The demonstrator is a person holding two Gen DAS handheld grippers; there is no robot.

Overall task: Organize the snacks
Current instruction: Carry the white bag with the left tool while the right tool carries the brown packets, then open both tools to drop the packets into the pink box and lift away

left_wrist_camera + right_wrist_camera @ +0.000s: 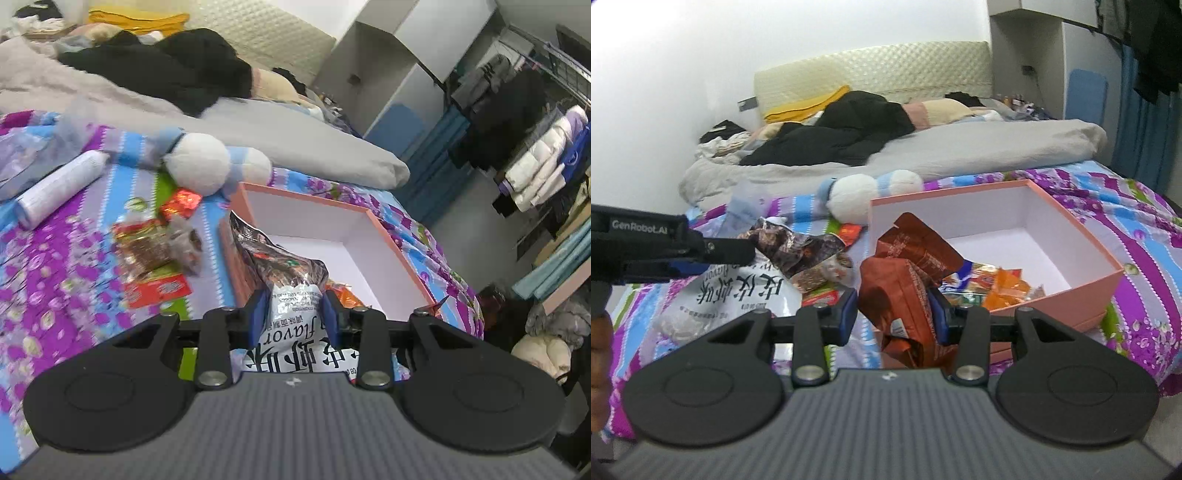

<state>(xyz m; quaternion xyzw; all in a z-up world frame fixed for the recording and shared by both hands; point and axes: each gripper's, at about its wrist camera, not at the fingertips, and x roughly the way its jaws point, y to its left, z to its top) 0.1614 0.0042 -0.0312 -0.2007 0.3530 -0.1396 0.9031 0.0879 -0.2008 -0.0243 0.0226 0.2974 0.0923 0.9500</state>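
My left gripper [293, 312] is shut on a large silver-and-white snack bag [291, 295] with black lettering, held at the near-left corner of the pink box [391, 251]. The bag [738, 291] and the left gripper [701, 254] also show in the right wrist view. My right gripper [894, 314] is shut on a reddish-brown snack bag [905, 288] above the box's near-left corner. The pink box [1082, 236] has a white inside and holds several orange and colourful snack packs [1004, 286]. Loose red and clear snack packs [155, 251] lie on the floral bedsheet left of the box.
A white and blue plush toy [207, 166] lies behind the box. A white tube [59, 188] lies at the left. A grey duvet [295, 136] and black clothes [177, 70] cover the far bed. A clothes rack [532, 122] stands past the bed's right edge.
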